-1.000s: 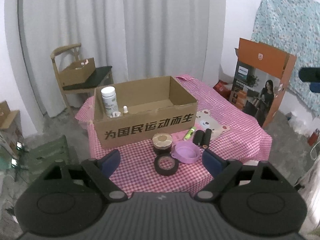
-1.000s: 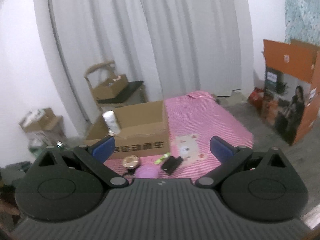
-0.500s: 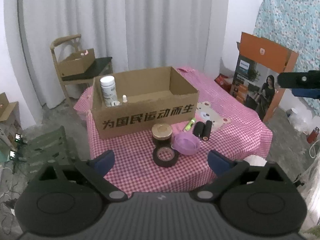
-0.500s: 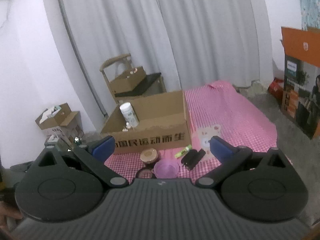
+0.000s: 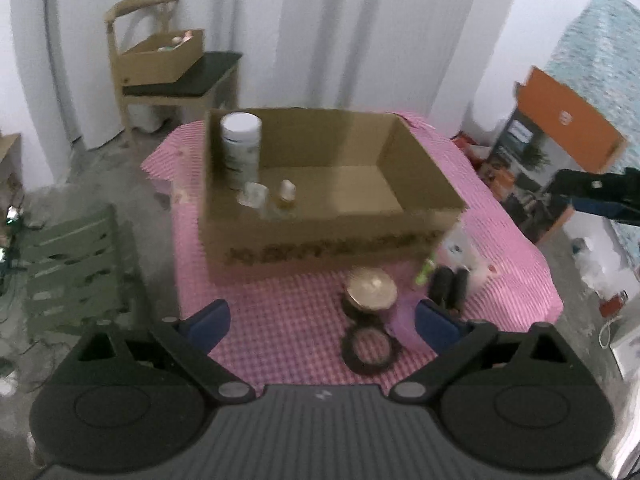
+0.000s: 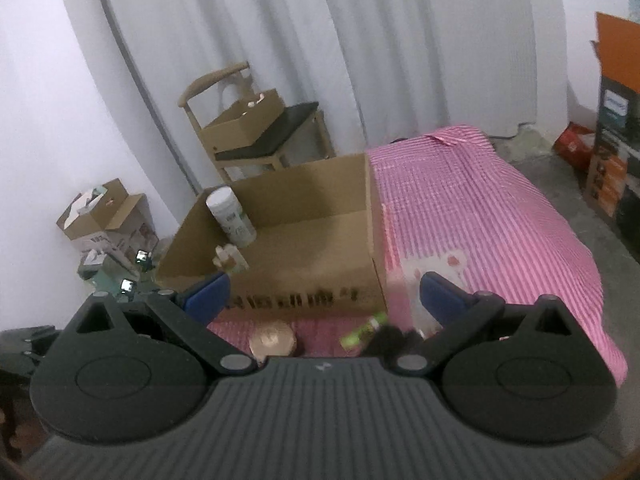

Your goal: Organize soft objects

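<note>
Rectangular corrugated cardboard box [image 5: 320, 200]

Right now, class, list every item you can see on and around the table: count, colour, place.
cardboard box: one, brown, open, on the table
white bottle: one, upright inside the box, left corner
tablecloth: one, pink checked
tape roll: one, black, front edge
round jar: one, tan lid, behind the tape
green tube: one, beside the box front
wooden chair: one, holds a small box
left claw: open, above the table
right claw: open, empty
</note>
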Motion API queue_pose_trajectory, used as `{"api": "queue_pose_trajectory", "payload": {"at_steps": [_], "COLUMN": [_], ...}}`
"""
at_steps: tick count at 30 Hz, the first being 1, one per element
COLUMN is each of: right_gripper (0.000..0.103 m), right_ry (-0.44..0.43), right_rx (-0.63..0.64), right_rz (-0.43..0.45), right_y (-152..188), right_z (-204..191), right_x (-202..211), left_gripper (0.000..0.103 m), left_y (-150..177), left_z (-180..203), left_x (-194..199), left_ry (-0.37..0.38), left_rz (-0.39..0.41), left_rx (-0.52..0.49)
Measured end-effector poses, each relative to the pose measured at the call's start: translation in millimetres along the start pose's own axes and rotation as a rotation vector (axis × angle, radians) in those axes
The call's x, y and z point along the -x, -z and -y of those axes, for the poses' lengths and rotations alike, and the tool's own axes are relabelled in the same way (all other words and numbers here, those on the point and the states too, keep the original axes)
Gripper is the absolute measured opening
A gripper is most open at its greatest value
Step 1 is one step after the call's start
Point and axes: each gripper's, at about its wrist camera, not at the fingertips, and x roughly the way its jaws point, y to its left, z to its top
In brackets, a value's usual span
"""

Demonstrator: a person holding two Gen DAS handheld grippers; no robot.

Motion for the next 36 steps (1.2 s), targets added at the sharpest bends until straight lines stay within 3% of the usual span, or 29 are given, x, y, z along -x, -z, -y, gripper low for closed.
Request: {"api": "queue_pose_trajectory", "payload": {"at_steps": [5, 10, 16, 18, 21, 25, 29, 31, 36], "right_gripper": [0.102, 0.102, 0.102, 0.102, 0.102, 0.102, 0.102, 0.102, 0.102], "right_ry": [0.004, 0.021, 0.114, 0.131, 0.199, 0.144, 0.178, 0.199, 0.163], "right_rx": [0.037, 0.099, 0.239, 0.265, 0.307, 0.293, 0.308, 0.31, 0.331], "right_rz": [-0.031, 0.02, 0.101, 0.103, 0.038, 0.039, 0.07, 0.068, 0.105], "right_y": [-66.7, -86.6, -30.9, -10.5, 6.8, 22.3, 33.4, 38.8, 45.5], "right_z": [-15.9, -33.5, -37.6, -38.7, -55.0, -68.8, -80.1, -84.4, -90.1], "right_x": [-0.7, 7.3, 12.9, 16.6, 27.0, 45.7, 55.2, 63.0, 82.5], "left_gripper": [0.1, 0.1, 0.1, 0.1, 0.1, 0.1, 0.1, 0.1, 0.1], "left_y": [-40.8, -33.7, 18.5, 30.6, 40.4, 55.7, 72.3, 80.2, 85.8], "left_z": [-18.9, -27.7, -23.2, -21.6, -11.1, -0.5, 9.5, 13.2, 24.7], "left_x": [18.1, 27.3, 25.2, 30.9, 43.3, 55.8, 56.6, 59.1, 60.6], "left_ry": [-0.034, -0.061, -0.115, -0.108, -0.105, -0.078, -0.106, -0.085, -0.099], "left_rz": [0.004, 0.093, 0.181, 0.172, 0.122, 0.125, 0.141, 0.153, 0.184], "left_rx": [0.036, 0.063, 0.094, 0.129, 0.138, 0.115, 0.118, 0.142, 0.125]}}
